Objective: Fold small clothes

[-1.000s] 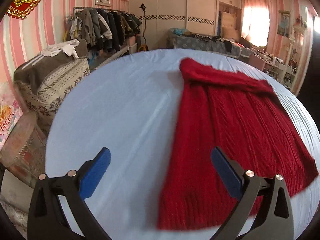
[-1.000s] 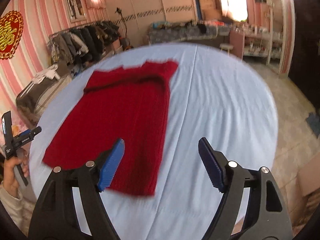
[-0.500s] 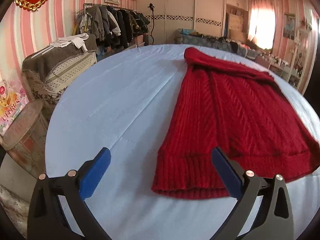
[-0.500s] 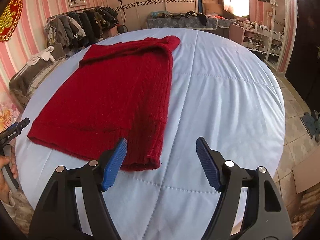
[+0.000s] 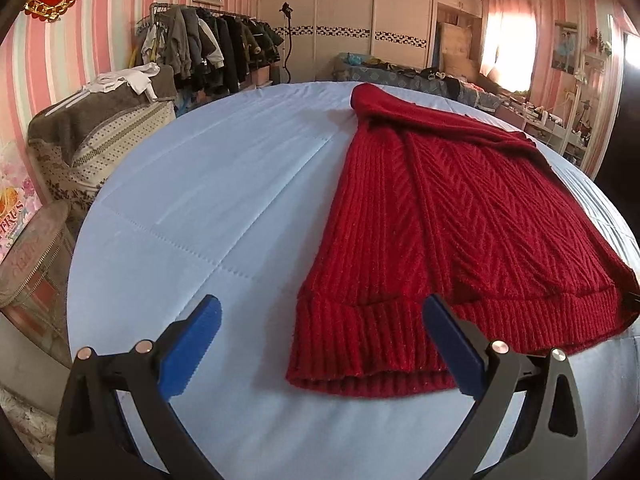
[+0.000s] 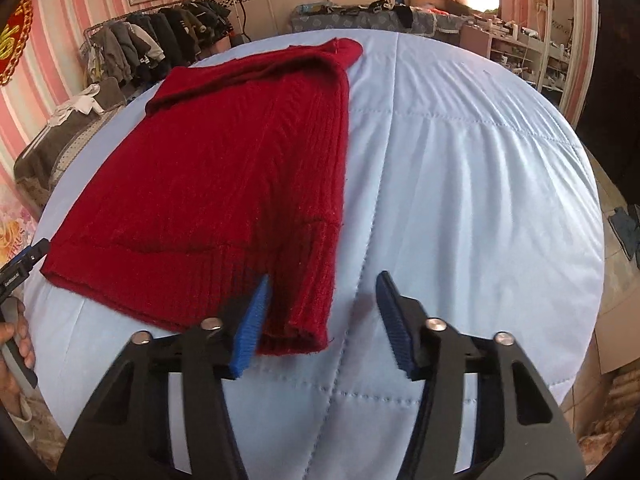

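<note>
Where the room opens out behind the work surface, pink-striped walls (image 5: 104, 40) and a rack of dark hanging clothes (image 5: 208, 52) are seen at the far left. A light blue quilted bedcover (image 6: 460, 184) fills most of both views, stitched in a grid.

A red knitted sweater (image 5: 432, 216) is laid flat on the bedcover, collar end away from the cameras, ribbed hem toward them. It is already folded lengthwise, with a narrower panel lying over the body on each side. In the left wrist view it is placed right of centre; in the right wrist view, left of centre.

A patterned brown and cream bundle (image 5: 96, 136) is noted beyond the left edge of the bedcover, with white cloth on top.

The left gripper (image 5: 320, 344) is held low over the near hem, jaws spread wide. The sweater's near left corner lies between them, with the right pad in front of the hem; contact cannot be judged. The left pad is over bare bedcover.

The right gripper (image 6: 320, 320) is seen with jaws closing but still apart. The sweater's near right corner lies between them; the left pad is at the ribbed hem, the right pad over bare bedcover. No clamping is visible.

A hand (image 6: 14, 340) is glimpsed at the left edge of the right wrist view, wrapped round a gripper handle.
</note>
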`<state>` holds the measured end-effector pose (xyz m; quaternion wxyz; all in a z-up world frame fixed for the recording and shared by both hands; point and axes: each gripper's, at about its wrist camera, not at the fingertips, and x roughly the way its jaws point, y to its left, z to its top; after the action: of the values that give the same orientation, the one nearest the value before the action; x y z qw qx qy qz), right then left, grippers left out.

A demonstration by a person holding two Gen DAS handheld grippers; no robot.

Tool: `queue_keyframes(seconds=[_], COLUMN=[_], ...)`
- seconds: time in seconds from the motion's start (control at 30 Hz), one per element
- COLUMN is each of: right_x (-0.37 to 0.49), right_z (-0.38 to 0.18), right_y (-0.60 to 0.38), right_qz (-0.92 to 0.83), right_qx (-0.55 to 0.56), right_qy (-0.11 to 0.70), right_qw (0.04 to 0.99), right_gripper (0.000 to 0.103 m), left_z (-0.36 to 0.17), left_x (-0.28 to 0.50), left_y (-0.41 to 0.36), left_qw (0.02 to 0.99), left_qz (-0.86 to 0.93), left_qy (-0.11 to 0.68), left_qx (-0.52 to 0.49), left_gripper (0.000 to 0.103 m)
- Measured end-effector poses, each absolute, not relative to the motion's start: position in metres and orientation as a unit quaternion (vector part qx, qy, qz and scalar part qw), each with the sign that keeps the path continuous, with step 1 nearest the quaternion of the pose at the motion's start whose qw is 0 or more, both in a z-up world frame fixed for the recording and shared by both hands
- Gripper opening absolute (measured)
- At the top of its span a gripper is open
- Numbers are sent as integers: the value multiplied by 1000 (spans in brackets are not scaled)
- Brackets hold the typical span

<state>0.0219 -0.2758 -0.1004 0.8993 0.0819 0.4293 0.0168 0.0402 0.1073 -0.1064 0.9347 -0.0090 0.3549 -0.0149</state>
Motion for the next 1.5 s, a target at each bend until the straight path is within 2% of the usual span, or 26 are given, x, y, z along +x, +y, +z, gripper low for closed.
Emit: queue_keyframes(seconds=[0.03,0.1,0.4,0.67,0.93,1.37,1.4,1.43,1.5], right_x=[23,22,21,23,23,23,23,23,22], right_z=[-102,-102,-98,-97,-98,-97,-96,-96,-96], right_y=[-275,-271,-267,-269,-270,-271,-271,-271,-271], right_qz=[22,34,34,38,43,49,49,50,50], right_qx=[83,79,63,63,71,75,76,78,78], right_qy=[431,431,425,425,423,423,423,423,423], right_qw=[898,898,902,902,902,902,901,901,901], right_gripper=[27,11,10,10,10,11,11,11,11], left_z=[-107,-109,-110,-115,-119,-121,-122,-122,-122], left_x=[42,43,49,55,61,61,58,57,53], left_y=[107,108,99,103,115,126,119,116,107], left_qw=[933,932,928,909,897,886,891,894,902], left_qz=[-15,-18,-32,-102,-111,-136,-129,-123,-102], left_qy=[358,362,370,394,409,424,423,421,417], left_qx=[-9,-9,-16,-93,-128,-128,-103,-89,-49], left_gripper=[101,101,101,101,101,100,94,81,65])
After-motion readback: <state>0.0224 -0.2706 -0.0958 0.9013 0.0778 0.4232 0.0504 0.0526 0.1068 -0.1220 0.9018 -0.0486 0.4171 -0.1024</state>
